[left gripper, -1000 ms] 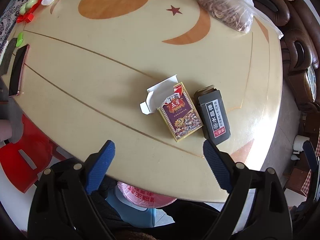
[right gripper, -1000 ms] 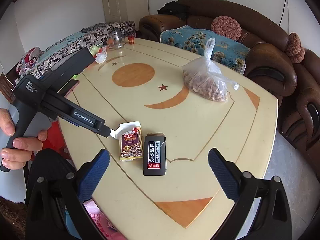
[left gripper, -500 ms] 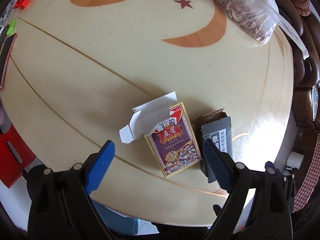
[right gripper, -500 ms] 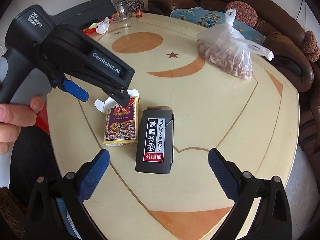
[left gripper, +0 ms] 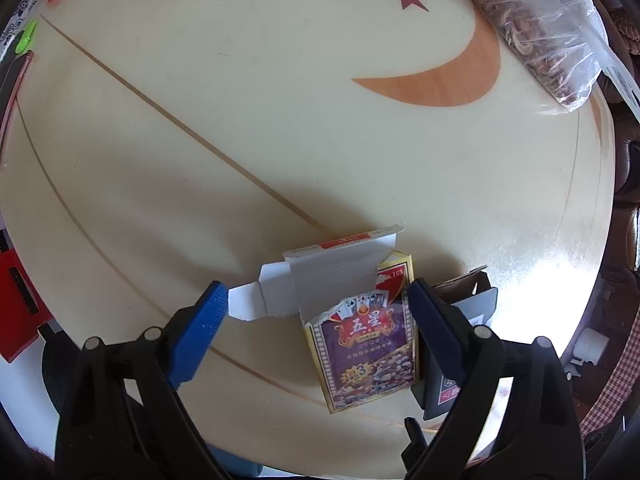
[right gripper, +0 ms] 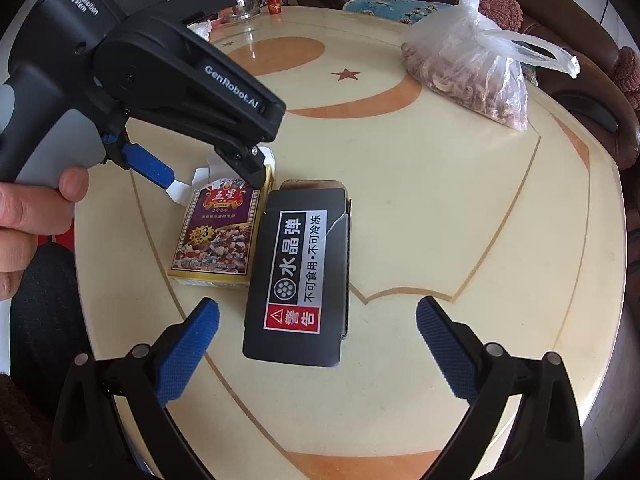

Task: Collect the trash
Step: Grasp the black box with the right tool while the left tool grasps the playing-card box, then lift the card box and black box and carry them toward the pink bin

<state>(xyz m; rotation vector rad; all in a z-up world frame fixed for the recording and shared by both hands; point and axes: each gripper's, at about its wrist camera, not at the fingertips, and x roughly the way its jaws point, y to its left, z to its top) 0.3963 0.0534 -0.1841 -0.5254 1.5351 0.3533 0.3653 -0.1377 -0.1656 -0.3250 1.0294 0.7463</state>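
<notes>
Left hand-held gripper (left gripper: pixel 316 320) points straight down over the playing-card box (left gripper: pixel 362 348); jaws spread wide, nothing pressed. Its right blue pad sits at the box's right long edge, in the narrow gap toward the black box (left gripper: pixel 472 312); its left pad hangs just off the tip of the torn white flap (left gripper: pixel 304 284). Seen from the right wrist camera, the same left hand-held gripper (right gripper: pixel 212 178) is held by a hand (right gripper: pixel 36 216), with its near finger over the top end of the card box (right gripper: pixel 222 232).

Right hand-held gripper (right gripper: pixel 318 340) is also wide open, angled down at the black box (right gripper: pixel 300 272). The near short end of that box lies between the pads, with clear room on both sides; no contact.

Both boxes lie flat on the cream round surface (left gripper: pixel 280 140), side by side, long edges almost touching, close to the near rim. The card box's lid end is open, flap splayed away toward the centre of the surface.

Open room: the centre, with its orange moon and red star inlay, is wide and bare. A plastic bag of brown pieces (right gripper: pixel 472 68) lies near the far right rim, well apart from the boxes. A brown sofa (right gripper: pixel 580 92) stands just beyond that rim.
</notes>
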